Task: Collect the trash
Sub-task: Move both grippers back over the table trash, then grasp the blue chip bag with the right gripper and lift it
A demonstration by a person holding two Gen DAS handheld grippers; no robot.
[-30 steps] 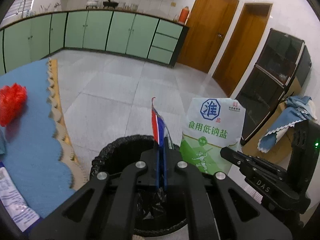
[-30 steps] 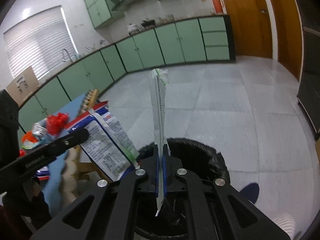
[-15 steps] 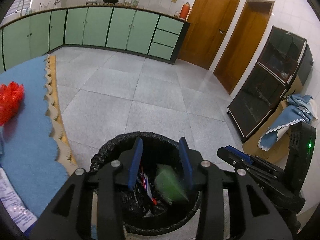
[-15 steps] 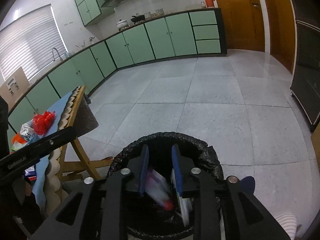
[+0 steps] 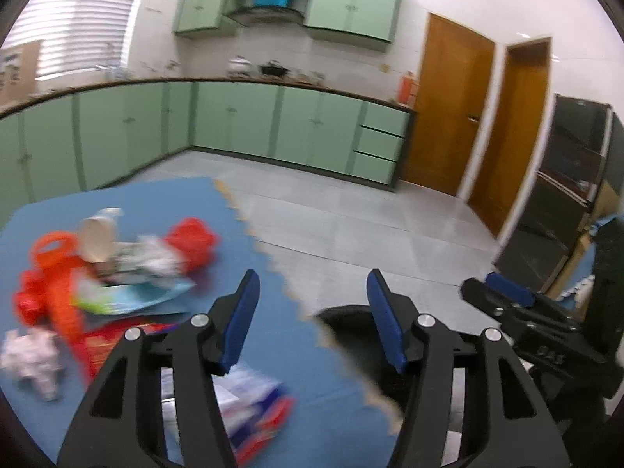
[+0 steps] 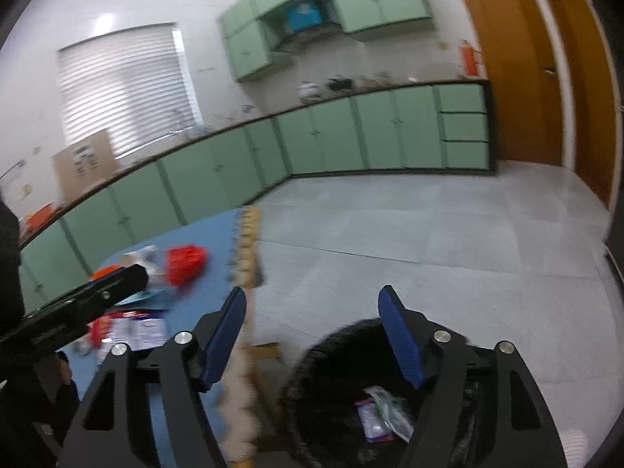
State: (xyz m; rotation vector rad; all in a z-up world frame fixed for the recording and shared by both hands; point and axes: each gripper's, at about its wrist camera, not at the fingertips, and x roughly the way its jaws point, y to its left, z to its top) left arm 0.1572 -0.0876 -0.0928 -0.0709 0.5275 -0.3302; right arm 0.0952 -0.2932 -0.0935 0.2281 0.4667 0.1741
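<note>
- Trash (image 5: pixel 117 273) lay heaped at the far left on the blue-covered counter (image 5: pixel 187 202): red and orange plastic, a pale cup-like piece, crumpled white paper and flat printed packets, all blurred, piled close together and within easy reach of the bin.
- Nearer the camera, another printed packet (image 5: pixel 253 401) lay flat by the counter's scalloped edge, probably the simplest next pick, since it sat apart from the pile.
- The left gripper (image 5: pixel 312 316) hung above that edge with its jaws apart and nothing between them; they had just been opening, and it pointed towards the heap, which suits reaching for more.
- The black-lined bin (image 6: pixel 312 370) stood on the floor just beside the counter, low enough that things could be dropped straight in.
- Inside it, a white and blue wrapper with a clear one (image 6: pixel 380 415) lay on the liner, so part of the job looked done.
- The right gripper (image 6: pixel 312 335) was over the bin's rim, jaws spread and empty, having just been opening as well.
- Much of the clutter was on the counter, not yet collected.
</note>
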